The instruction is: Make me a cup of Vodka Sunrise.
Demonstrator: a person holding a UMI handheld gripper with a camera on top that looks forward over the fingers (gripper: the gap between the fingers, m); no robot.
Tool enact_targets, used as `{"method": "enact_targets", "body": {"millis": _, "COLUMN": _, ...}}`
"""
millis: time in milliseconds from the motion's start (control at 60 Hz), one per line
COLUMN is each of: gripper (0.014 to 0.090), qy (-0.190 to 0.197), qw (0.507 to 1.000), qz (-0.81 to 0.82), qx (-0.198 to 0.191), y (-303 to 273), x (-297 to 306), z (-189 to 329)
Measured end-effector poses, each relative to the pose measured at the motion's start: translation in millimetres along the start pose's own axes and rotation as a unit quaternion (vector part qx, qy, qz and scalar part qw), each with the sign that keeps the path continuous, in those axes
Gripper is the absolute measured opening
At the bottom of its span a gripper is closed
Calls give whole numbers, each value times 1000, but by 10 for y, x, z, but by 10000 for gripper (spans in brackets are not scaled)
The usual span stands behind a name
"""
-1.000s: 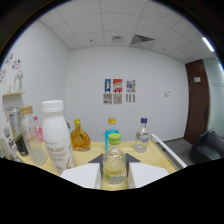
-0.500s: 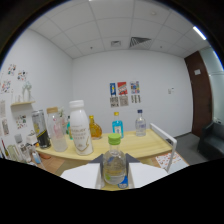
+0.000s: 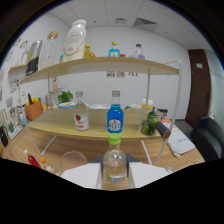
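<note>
My gripper (image 3: 115,176) is shut on a small clear bottle (image 3: 115,161) with a green cap, held upright between the two white fingers (image 3: 82,175). Just ahead, on the lower wooden shelf (image 3: 60,124), stand a blue-liquid bottle (image 3: 115,117) and a clear bottle with a red label (image 3: 81,115). An empty clear glass (image 3: 74,160) sits close to the left finger. On the upper shelf (image 3: 150,65) stand a tall white bottle (image 3: 75,40), an amber bottle (image 3: 88,50), a blue-capped bottle (image 3: 114,49) and a clear bottle (image 3: 138,51).
Green round fruit (image 3: 149,124) and a dark cylinder (image 3: 162,129) lie at the right end of the lower shelf. A small red item (image 3: 32,160) rests left of the glass. A dark chair (image 3: 207,137) and a door (image 3: 197,85) are off to the right.
The gripper has dropped lower with the small bottle still in it. The upper shelf's bottles now sit high in view, and the lower shelf and glass have come into sight.
</note>
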Motion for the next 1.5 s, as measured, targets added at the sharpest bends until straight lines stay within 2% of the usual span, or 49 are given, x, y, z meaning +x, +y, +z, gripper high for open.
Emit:
{"method": "enact_targets", "body": {"millis": 133, "gripper": 354, "qy": 24, "qw": 989, "qz": -145, "qx": 7, "y": -82, "x": 71, "z": 25}}
{"method": "enact_targets", "body": {"millis": 267, "gripper": 353, "qy": 52, "qw": 942, "qz": -331, "qx": 9, "y": -180, "x": 101, "z": 22}}
{"method": "enact_targets", "body": {"millis": 550, "gripper": 350, "qy": 94, "qw": 765, "qz": -637, "qx": 2, "y": -333, "x": 76, "z": 13}}
{"method": "enact_targets", "body": {"millis": 833, "gripper": 352, "qy": 110, "qw": 561, "qz": -821, "qx": -8, "y": -393, "x": -65, "z": 32}}
{"method": "enact_targets", "body": {"millis": 917, "gripper": 352, "qy": 110, "qw": 532, "qz": -839, "qx": -18, "y": -357, "x": -78, "z": 31}}
{"method": "enact_targets", "body": {"millis": 1000, "gripper": 352, "qy": 110, "qw": 525, "qz": -843, "qx": -21, "y": -363, "x": -103, "z": 22}}
{"method": "enact_targets", "body": {"millis": 1133, "gripper": 355, "qy": 106, "qw": 554, "qz": -825, "qx": -13, "y": -410, "x": -152, "z": -22}}
{"method": "enact_targets", "body": {"millis": 1217, "gripper": 353, "qy": 105, "qw": 599, "qz": -794, "qx": 3, "y": -501, "x": -166, "z": -65}}
{"method": "enact_targets", "body": {"millis": 1350, "gripper": 354, "qy": 85, "qw": 757, "qz": -647, "qx": 48, "y": -680, "x": -195, "z": -200}}
{"method": "enact_targets", "body": {"millis": 1417, "gripper": 354, "qy": 58, "qw": 842, "qz": -532, "qx": 73, "y": -743, "x": -210, "z": -266}}
{"method": "enact_targets", "body": {"millis": 1500, "gripper": 355, "qy": 45, "qw": 919, "qz": -384, "qx": 75, "y": -699, "x": -93, "z": -265}}
